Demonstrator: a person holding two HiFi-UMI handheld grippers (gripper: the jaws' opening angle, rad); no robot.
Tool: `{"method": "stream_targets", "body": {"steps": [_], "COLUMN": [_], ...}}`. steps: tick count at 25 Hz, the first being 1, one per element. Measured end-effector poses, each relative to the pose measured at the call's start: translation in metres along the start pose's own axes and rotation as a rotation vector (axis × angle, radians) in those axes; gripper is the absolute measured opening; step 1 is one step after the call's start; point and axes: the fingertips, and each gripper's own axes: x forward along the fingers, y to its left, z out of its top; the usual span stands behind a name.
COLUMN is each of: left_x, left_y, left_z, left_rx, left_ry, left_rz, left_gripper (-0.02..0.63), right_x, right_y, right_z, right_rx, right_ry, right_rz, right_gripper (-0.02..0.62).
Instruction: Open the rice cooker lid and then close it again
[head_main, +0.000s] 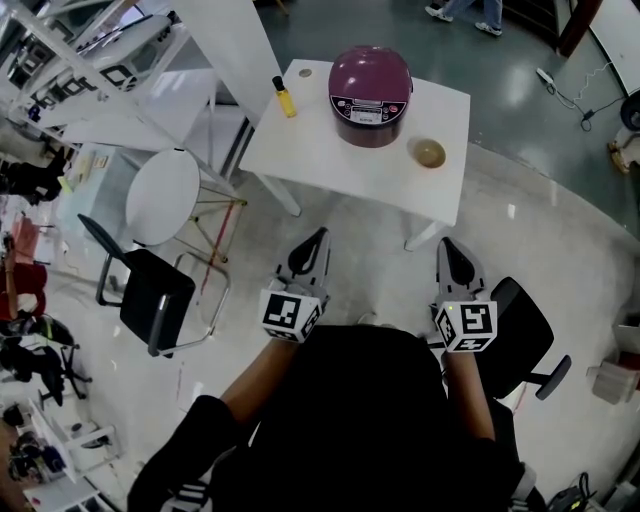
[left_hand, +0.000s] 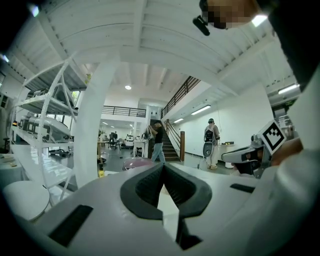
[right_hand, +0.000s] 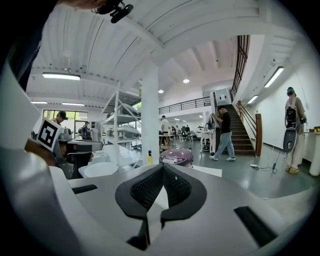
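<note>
A purple rice cooker (head_main: 370, 95) with its lid down stands on the white table (head_main: 300, 140); it also shows small and far in the right gripper view as the rice cooker (right_hand: 176, 156), and its top peeks over the jaws as the rice cooker (left_hand: 137, 163) in the left gripper view. My left gripper (head_main: 318, 238) and right gripper (head_main: 447, 246) hang in the air well short of the table's near edge, side by side. Both are shut with nothing between the jaws, as the left gripper (left_hand: 163, 166) and right gripper (right_hand: 163, 167) show from their own views.
On the table stand a yellow bottle (head_main: 285, 97), a small bowl (head_main: 430, 153) and a small round thing (head_main: 305, 72). A round white table (head_main: 163, 197) and black chair (head_main: 150, 295) stand at the left, another black chair (head_main: 520, 335) at the right. White shelving (head_main: 120, 50) fills the far left. People walk by the stairs (right_hand: 225, 132).
</note>
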Motion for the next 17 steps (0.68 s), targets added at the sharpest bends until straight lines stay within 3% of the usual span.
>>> {"method": "stream_targets", "body": {"steps": [7,17], "left_x": [-0.006,-0.012], "left_y": [-0.005,-0.026], "left_z": [-0.011,-0.016], "left_rx": [0.001,0.010], "left_ry": [0.010,0.012], "left_rz": [0.021,-0.010], "left_gripper": [0.002,0.002], "right_x": [-0.017,-0.030], "right_y": [-0.013,-0.011], "right_z": [-0.014,-0.018], "right_rx": [0.005,0.012], "right_ry": [0.031,0.021], "right_rz": [-0.017,-0.025], "right_gripper": [-0.002,-0.002]}}
